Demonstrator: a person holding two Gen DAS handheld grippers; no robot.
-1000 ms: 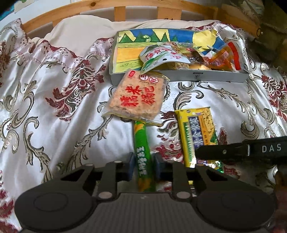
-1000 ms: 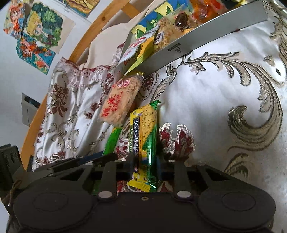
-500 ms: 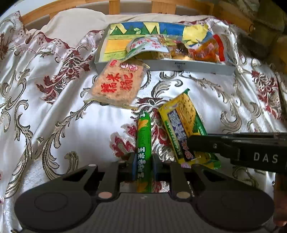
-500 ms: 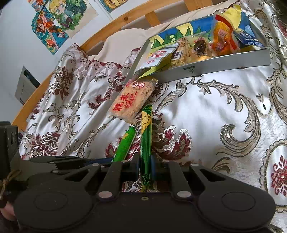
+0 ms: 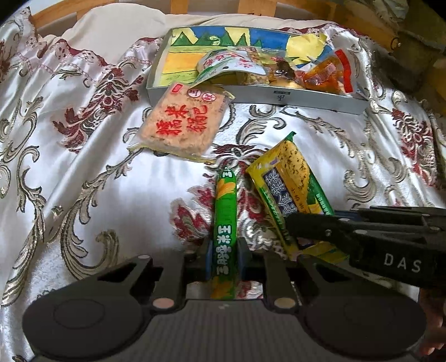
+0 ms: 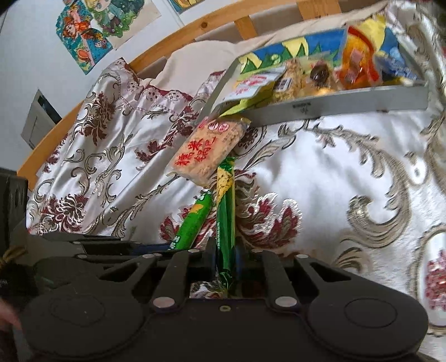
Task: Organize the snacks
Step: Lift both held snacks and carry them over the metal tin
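Note:
In the left wrist view my left gripper (image 5: 224, 252) is shut on a thin green corn sausage stick (image 5: 225, 214), lifted off the bedspread. Beside it on the right, my right gripper (image 5: 291, 228) is shut on the edge of a yellow and green cracker pack (image 5: 290, 181). The right wrist view shows that pack (image 6: 225, 211) edge-on between my right gripper's (image 6: 225, 259) pads, with the green stick (image 6: 193, 222) just to its left. A clear bag of rice crisp with red characters (image 5: 184, 122) leans on the front wall of the grey snack tray (image 5: 306, 98), which holds several packets.
The tray (image 6: 334, 107) rests on a silky white bedspread with red and gold flowers (image 5: 83, 167). A pillow (image 5: 120, 27) and a wooden headboard (image 6: 172, 41) lie behind it. Cartoon posters (image 6: 92, 25) hang on the wall. A dark bag (image 5: 412, 55) sits at the far right.
Both grippers have closed fully on their snacks. The right gripper has rolled and risen, turning the cracker pack from flat to edge-on. The left view has tipped slightly.

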